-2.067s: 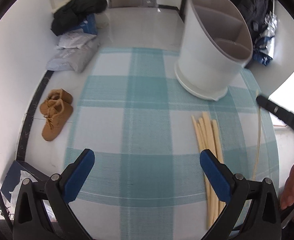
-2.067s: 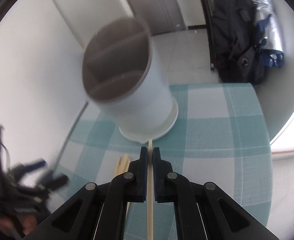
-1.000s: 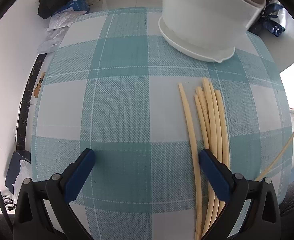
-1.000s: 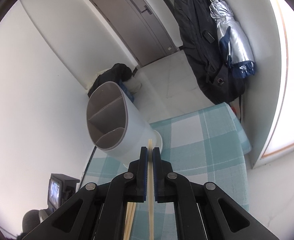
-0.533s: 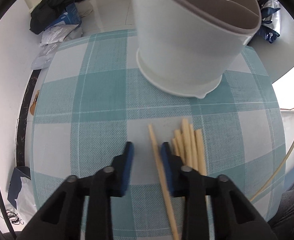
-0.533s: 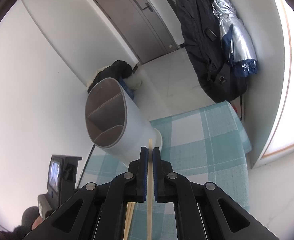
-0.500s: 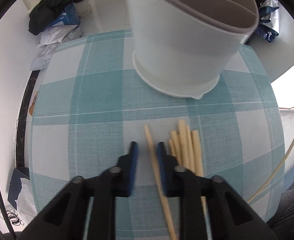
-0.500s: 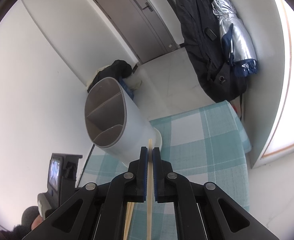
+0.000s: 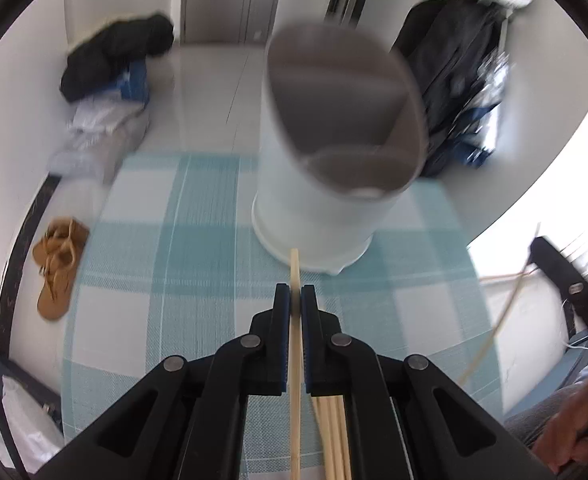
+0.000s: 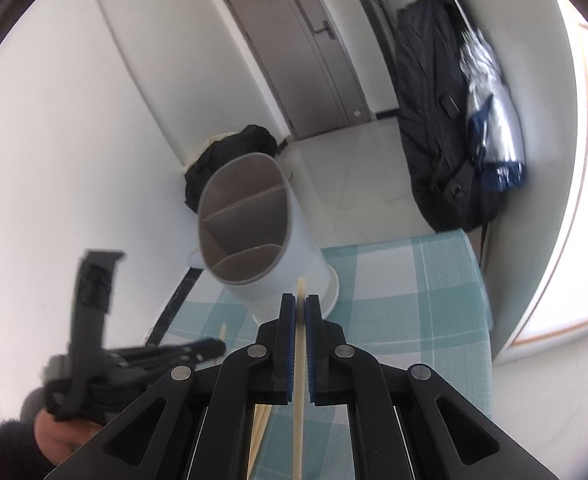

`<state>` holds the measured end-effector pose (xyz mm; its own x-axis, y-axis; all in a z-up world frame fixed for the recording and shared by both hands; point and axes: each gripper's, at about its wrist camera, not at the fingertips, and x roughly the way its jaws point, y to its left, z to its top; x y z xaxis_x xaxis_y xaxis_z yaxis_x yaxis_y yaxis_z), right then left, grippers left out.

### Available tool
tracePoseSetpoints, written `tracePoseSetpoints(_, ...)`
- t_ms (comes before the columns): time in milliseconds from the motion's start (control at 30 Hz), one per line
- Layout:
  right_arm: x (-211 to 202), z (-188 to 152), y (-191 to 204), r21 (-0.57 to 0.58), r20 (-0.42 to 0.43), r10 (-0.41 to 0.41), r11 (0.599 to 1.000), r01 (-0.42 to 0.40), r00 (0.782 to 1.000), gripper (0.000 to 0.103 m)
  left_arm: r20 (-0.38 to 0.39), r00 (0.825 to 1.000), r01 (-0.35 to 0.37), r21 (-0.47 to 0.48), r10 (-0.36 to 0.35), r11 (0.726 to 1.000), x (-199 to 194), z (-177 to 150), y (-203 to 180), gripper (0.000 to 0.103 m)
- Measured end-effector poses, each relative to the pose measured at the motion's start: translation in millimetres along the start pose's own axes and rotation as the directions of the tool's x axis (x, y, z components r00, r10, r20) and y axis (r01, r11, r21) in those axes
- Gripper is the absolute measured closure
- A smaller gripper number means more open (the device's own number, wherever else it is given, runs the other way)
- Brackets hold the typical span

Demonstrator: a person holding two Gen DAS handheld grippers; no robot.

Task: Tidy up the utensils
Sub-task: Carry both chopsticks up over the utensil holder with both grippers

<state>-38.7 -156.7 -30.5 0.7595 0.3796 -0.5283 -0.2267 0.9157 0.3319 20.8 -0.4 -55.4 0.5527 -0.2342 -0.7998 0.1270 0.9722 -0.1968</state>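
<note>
Two black two-finger grippers with blue pads are working over one table covered by a teal-and-white checked cloth. The left gripper is clamped tight on one pale wooden chopstick, whose tip is projecting past the pads toward the base of the holder. The right gripper is likewise pressing its pads together on a second pale wooden chopstick, the tip standing just above the fingertips.

One white oval utensil holder with a grey divided interior is standing upright on the cloth. In the right wrist view three compartments are showing: a large rear one and two nearer ones. The left wrist view is blurring the holder, so the dividers are less certain there.

A loose bundle of pale chopsticks is lying on the cloth just beside and right of the held one; about four are countable, though the gripper body is hiding part of the bundle.

Only the left wrist view is showing one pair of tan moccasin shoes on the floor and a heap of dark and light clothing against the wall. Only the right wrist view is showing one brown door, one folded silver-and-blue umbrella hanging beside a dark coat, and the person's left hand gripping the other tool's handle at lower left.
</note>
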Motion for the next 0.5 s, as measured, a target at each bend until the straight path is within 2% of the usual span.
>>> tracePoseSetpoints(100,-12.4,-4.1,9.6,-0.029,0.043,-0.003,1.0,0.004,0.999,0.099,0.12,0.993,0.01,0.058,-0.017,0.998,-34.2,-5.4,-10.6,0.101)
tracePoseSetpoints(167,-19.1,-7.1,16.2,-0.047,0.07,-0.009,0.999,0.012,0.997,0.099,0.162,0.986,0.021,0.088,-0.035,0.996,-48.8,-6.7,-15.3,0.101)
tracePoseSetpoints(300,-30.1,-13.7,32.5,-0.085,0.11,-0.016,0.996,0.026,0.994,0.099,0.184,0.981,0.039,0.114,-0.06,0.993,-60.9,-9.5,-19.9,0.101)
tracePoseSetpoints(500,-39.3,-21.1,53.1,-0.16,0.144,-0.025,0.986,0.048,0.989,0.099,0.166,0.983,0.06,0.112,-0.078,0.992,-55.7,3.2,-10.7,0.102)
